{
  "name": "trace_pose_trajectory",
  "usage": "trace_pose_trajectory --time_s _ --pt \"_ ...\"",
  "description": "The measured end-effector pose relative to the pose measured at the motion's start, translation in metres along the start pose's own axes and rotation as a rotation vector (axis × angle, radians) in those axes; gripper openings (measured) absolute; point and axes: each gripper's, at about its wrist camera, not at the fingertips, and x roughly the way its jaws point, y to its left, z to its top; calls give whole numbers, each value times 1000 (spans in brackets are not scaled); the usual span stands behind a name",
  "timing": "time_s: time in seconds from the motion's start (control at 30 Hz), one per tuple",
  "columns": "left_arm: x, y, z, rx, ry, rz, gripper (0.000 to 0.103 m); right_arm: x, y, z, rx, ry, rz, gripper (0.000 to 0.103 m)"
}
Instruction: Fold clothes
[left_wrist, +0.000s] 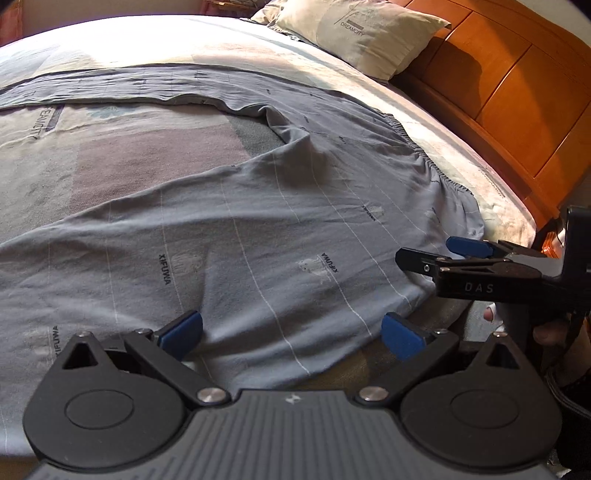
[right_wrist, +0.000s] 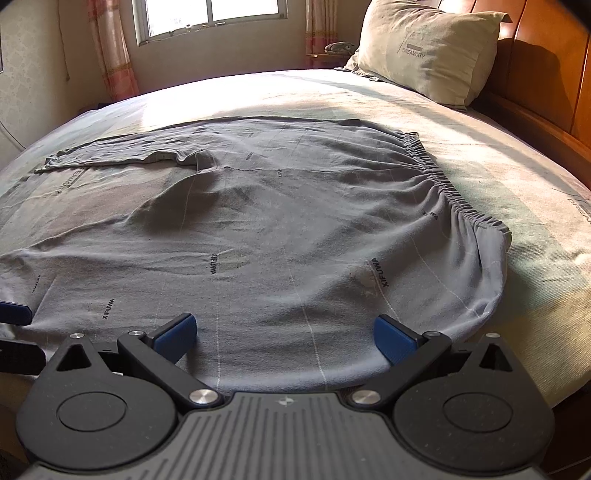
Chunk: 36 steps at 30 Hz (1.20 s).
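Grey-blue trousers lie spread flat on the bed, printed with thin pale lines and the word XIFUWA. The gathered elastic waistband sits at 2 o'clock in the right wrist view. One leg runs out toward 10 o'clock; the other leg crosses the near edge toward 8 o'clock. The nearest fold of fabric hangs at the bed's front edge, at 6 o'clock.

Left gripper: jaws apart, blue pads on either side of the trouser fabric, nothing clamped. It hovers just above the near hem.

Right gripper: jaws apart, pads spread over the near edge of the trousers, nothing clamped. In the left wrist view it enters from 3 o'clock, beside the trouser edge.

A pillow marked DREAMCITY rests at 1 o'clock against the orange wooden headboard. A window with patterned curtains stands at 11 o'clock.
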Motion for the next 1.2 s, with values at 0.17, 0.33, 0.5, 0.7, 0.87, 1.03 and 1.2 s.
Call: trace_pose_trajectory --time_s 0.17,0.33,0.5,0.7,0.87,1.03,1.2 --pt "-4 5 7 -7 -31 47 102 -1 -2 0 10 -4 10 103" --pt "-5 20 -7 -101 -29 21 102 -3 -6 -1 31 -12 30 103" --pt "-17 28 12 -122 -7 16 102 -4 -9 0 56 -18 48 103" --pt "6 33 66 -165 -41 -71 102 -7 -16 -2 101 -37 86 103" --pt "42 40 74 -260 -22 -148 102 -8 -22 -2 140 -49 115 103" --pt "35 62 59 -308 -55 -187 102 -7 -21 -2 128 -47 111 103" --pt "5 93 47 -385 -54 -55 102 -8 -22 -2 135 -49 117 103"
